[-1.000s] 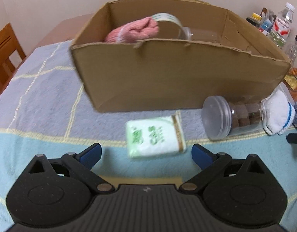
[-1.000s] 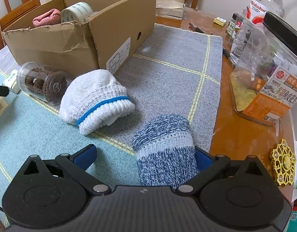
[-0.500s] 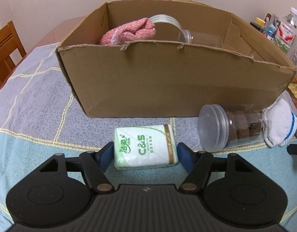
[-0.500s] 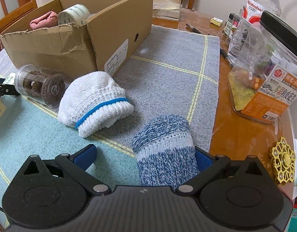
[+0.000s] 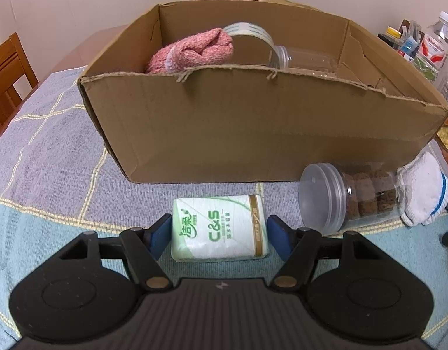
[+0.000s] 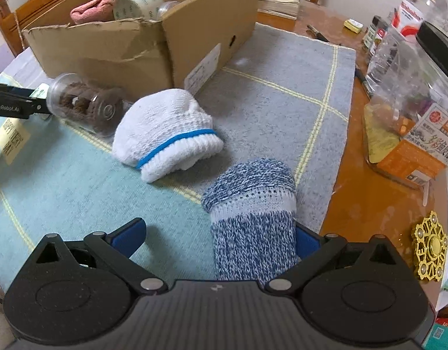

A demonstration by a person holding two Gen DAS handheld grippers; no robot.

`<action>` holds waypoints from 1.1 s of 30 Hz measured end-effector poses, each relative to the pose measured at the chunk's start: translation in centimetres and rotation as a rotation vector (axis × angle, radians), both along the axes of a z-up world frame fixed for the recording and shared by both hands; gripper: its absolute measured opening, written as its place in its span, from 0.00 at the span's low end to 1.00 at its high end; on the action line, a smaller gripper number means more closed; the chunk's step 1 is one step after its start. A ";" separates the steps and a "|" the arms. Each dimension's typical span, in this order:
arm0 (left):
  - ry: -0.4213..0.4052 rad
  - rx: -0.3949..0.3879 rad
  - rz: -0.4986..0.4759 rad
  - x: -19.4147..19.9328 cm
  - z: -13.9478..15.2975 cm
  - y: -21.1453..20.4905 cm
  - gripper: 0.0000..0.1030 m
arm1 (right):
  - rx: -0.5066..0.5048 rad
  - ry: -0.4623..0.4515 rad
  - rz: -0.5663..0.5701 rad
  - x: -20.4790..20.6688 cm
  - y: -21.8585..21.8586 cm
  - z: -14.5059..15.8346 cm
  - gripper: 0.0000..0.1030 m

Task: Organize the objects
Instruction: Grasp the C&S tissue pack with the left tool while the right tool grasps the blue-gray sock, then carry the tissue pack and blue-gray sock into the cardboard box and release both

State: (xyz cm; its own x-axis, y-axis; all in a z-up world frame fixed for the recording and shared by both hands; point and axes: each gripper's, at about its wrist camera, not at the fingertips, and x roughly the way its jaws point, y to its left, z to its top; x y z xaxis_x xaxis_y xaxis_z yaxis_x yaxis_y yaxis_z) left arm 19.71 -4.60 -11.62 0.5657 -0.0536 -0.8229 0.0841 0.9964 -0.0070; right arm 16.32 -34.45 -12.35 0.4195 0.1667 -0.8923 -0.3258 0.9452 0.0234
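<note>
We see a table with a checked cloth, grey-purple at the far part, light blue near us. On it sits the open cardboard box, biggest item, holding a pink rolled sock, a tape roll and a clear empty jar lying on its side. Outside the box, just in front of its wall, lies a clear cookie jar on its side, lid toward us, with a white rolled sock, blue stripe, touching its base end. Near the cloth's right edge we see a blue marled sock roll between the right gripper fingers; it touches the right pad only, left pad well clear, so jaws are spread, nothing clamped. Left gripper brackets the C&S tissue pack on the cloth: left pad touching it, right pad just beside, small gap, so not clenched yet. On bare wood at right: a big snack canister, a water bottle, a gold fidget spinner.
</note>
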 end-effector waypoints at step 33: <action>0.039 -0.054 -0.301 -1.7 7.0 -0.5 0.61 | 0.031 -0.025 -0.111 0.3 0.9 6.7 0.57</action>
State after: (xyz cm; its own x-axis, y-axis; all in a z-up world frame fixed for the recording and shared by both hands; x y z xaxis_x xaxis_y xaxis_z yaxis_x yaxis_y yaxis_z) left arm 17.96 -5.07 -4.64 0.4853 -0.2586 -0.8352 0.3743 0.9248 -0.0689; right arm 16.59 -33.52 -5.65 0.4588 0.1457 -0.8765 -0.2202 0.9743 0.0467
